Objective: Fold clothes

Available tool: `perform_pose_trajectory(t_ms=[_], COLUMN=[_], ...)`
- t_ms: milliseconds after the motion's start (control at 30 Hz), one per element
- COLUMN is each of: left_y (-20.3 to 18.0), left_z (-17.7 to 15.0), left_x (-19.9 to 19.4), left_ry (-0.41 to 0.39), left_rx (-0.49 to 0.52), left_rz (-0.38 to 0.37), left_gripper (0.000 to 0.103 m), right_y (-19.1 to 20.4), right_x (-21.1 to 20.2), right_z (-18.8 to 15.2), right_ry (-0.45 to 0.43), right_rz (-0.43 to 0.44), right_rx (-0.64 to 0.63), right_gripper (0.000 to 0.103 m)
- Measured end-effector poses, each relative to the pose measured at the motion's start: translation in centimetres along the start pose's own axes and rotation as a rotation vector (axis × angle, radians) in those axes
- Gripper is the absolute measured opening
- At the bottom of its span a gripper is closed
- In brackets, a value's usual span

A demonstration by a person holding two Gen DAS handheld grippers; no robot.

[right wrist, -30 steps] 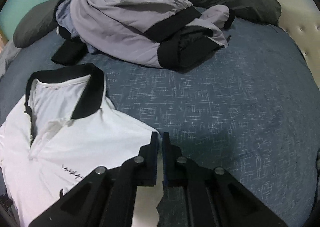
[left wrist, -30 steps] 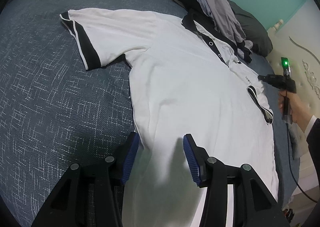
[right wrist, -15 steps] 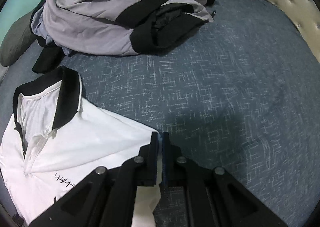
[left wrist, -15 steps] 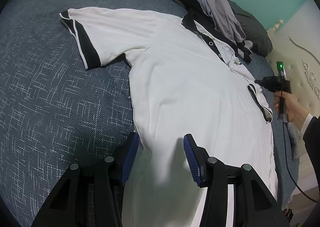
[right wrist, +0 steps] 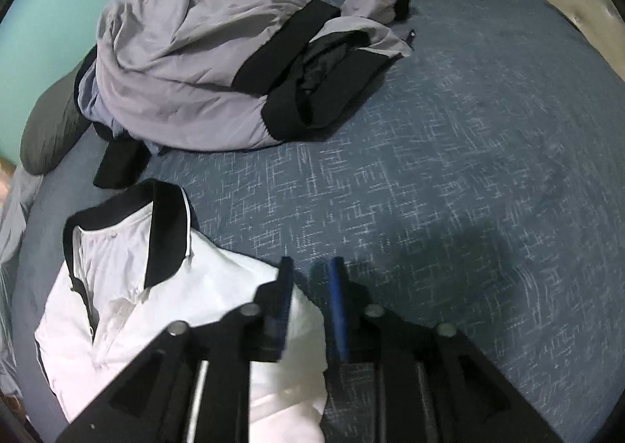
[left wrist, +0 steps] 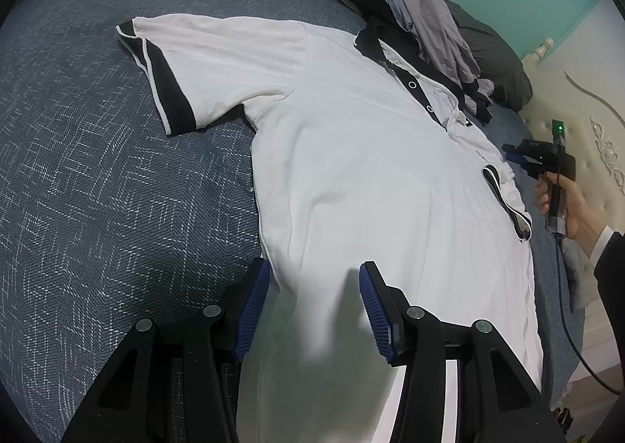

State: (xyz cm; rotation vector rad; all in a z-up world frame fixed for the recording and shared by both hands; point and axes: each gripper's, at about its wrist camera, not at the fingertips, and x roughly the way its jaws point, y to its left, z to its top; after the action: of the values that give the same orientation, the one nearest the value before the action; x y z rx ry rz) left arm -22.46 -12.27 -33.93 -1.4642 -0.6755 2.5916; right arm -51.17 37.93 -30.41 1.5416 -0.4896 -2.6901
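On my left wrist view, the left gripper (left wrist: 314, 300) stands about half open over the lower side edge of the white polo shirt (left wrist: 371, 177), pads apart and gripping nothing, while the shirt lies flat, front up, on the dark blue bedspread (left wrist: 97, 177) with one black-cuffed sleeve spread out to the left. Further right, a hand (left wrist: 566, 204) holds the right gripper (right wrist: 310, 275) at the shirt's other side, near its folded-in sleeve. Its jaws are opening with no cloth between them, just right of the shirt's shoulder, and the grey-and-black jacket (right wrist: 203, 64) sits heaped beyond the collar.
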Motion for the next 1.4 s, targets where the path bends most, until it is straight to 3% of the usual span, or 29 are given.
perform_pose_trajectory(t_ms=[167, 400, 567, 633, 867, 1133, 1400], left_y=[0.0, -0.2, -0.2, -0.1, -0.1, -0.1, -0.1], left_z=[0.0, -0.1, -0.1, -0.1, 0.0, 0.0, 0.0], left_x=[0.0, 0.0, 0.0, 0.1, 0.1, 0.2, 0.0], left_ry=[0.000, 0.000, 0.001, 0.001, 0.001, 0.001, 0.003], left_rx=[0.002, 0.001, 0.004, 0.008, 0.013, 0.020, 0.010], left_rz=[0.000, 0.002, 0.001, 0.001, -0.001, 0.003, -0.006], left_gripper=[0.052, 0.053, 0.054, 0.054, 0.054, 0.055, 0.056], right_y=[0.8, 3.5, 4.6, 4.8, 4.6, 4.2, 1.4], right_x=[0.0, 2.0, 3.7, 3.7, 3.2, 4.5, 2.2], right_z=[0.2, 0.2, -0.2, -0.4, 0.7, 1.3, 1.7], right_ry=[-0.025, 0.024, 0.080, 0.066, -0.002, 0.021, -0.061], right_rz=[0.057, 0.019, -0.003, -0.011, -0.087, -0.034, -0.027], right_rx=[-0.012, -0.159, -0.229, -0.235, -0.214, -0.157, 0.005], right_gripper=[0.024, 0.024, 0.005, 0.002, 0.001, 0.002, 0.002])
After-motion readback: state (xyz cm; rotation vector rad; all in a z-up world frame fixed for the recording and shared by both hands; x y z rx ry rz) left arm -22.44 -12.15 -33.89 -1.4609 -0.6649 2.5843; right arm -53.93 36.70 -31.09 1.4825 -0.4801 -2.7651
